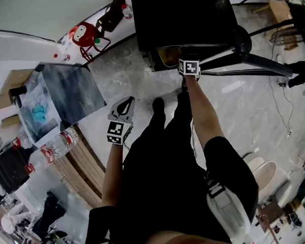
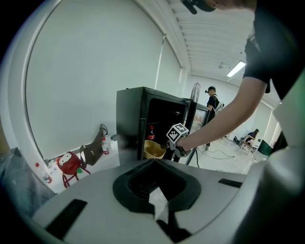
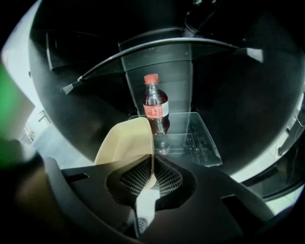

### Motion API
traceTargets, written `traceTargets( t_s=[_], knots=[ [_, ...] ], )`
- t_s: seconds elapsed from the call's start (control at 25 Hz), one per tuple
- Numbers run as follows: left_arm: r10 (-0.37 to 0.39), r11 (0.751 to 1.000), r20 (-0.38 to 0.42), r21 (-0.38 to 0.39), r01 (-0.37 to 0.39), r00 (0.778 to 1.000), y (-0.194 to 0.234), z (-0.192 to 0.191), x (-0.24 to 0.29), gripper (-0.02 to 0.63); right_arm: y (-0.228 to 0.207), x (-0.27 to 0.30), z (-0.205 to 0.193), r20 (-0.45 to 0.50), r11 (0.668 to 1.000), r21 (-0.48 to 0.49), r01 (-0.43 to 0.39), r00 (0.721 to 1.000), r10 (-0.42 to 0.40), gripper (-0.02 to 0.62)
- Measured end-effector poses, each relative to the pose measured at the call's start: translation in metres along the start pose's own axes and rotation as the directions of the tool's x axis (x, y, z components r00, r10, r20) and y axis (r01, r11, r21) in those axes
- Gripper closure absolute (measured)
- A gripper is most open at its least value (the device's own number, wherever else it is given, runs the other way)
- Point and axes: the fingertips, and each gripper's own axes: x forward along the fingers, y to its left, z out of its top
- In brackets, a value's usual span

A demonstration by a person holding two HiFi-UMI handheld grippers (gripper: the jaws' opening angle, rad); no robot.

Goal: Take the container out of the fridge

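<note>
At far left we see two clear water bottles (image 1: 56, 147) lying on the wooden tabletop (image 1: 86, 166), and a red toy (image 1: 85, 34) on the floor beyond. Our left gripper (image 1: 124, 106) hangs over the floor beside the tabletop, its jaws together on nothing. Further right stands the black fridge (image 1: 182, 15), its front open. Our right arm reaches to it, and the right gripper (image 3: 150, 166) is clamped on the rim of the beige container (image 3: 125, 143), one jaw inside the wall and one outside. The container sits at the fridge's open mouth. Behind it and just to its right, a cola bottle (image 3: 155, 107) stands upright on a glass shelf (image 3: 198, 136).
</note>
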Motion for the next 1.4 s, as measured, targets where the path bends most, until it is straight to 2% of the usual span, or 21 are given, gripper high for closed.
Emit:
traceTargets(
  t_s=[0.28, 0.56, 1.4],
  knots=[
    [-0.028, 1.000, 0.001, 0.008, 0.028, 1.000, -0.012, 0.001, 0.001, 0.588, -0.006, -0.021, -0.009, 0.009, 1.000, 0.024, -0.013, 1.000, 0.012, 0.574],
    [-0.057, 0.998, 0.001, 0.021, 0.057, 0.998, -0.023, 0.006, 0.009, 0.588, -0.014, -0.037, -0.020, 0.017, 0.996, 0.090, -0.012, 1.000, 0.011, 0.575],
    [-0.172, 0.983, 0.005, 0.066, 0.171, 0.985, -0.054, 0.014, 0.014, 0.588, -0.017, -0.114, -0.043, 0.044, 0.989, 0.148, -0.011, 0.999, 0.005, 0.575]
  ],
)
